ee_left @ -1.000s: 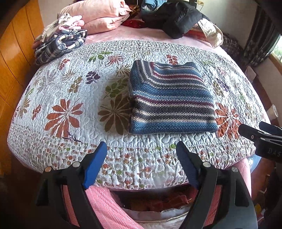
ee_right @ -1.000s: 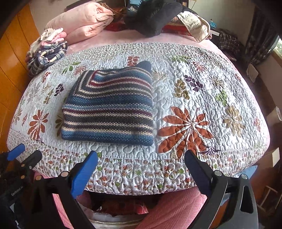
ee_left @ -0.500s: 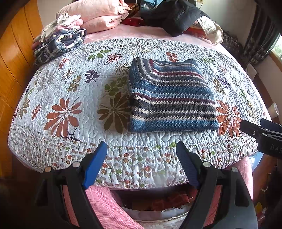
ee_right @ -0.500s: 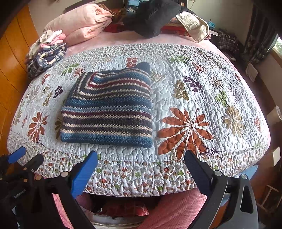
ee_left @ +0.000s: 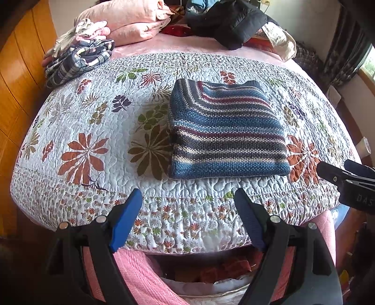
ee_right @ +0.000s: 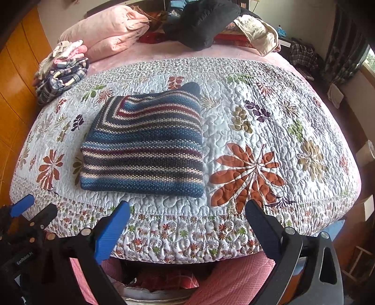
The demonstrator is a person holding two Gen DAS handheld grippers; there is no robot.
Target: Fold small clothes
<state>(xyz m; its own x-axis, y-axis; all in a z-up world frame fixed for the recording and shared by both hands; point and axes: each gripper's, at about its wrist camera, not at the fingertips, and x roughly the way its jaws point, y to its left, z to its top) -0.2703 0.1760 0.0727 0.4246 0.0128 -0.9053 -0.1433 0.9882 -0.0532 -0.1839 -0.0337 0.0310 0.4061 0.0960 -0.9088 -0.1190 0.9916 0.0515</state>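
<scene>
- Both hand-held grippers hang back over the near edge of the bed, empty: the left hand-held gripper has its blue pads spread wide with nothing between them, and the right hand-held gripper is spread just as wide, gripping nothing. Neither touches any cloth.
- Bed first, as the largest thing: a pink sheet under a quilted coverlet, pale and puckered with stitching, printed with rust, green and purple leaf sprays, its border thick with small flowers.
- At the far end lie a folded pink blanket, soft and plump, and a dark jacket slumped in a heap.
- The striped knitted sweater lies on the coverlet, near its front edge and left of middle from the right wrist view. It is already a neat, thick rectangle of chunky knit in blue, maroon, grey and cream bands, edges fairly square.
- I judge this garment finished; the step in hand is the pause between items.
- A bundle of plaid cloth with pale pink pieces on it sits crumpled at the far left corner, well apart from the sweater. The next move probably calls for reaching there, pinching one loose piece and drawing it to open quilt.
</scene>
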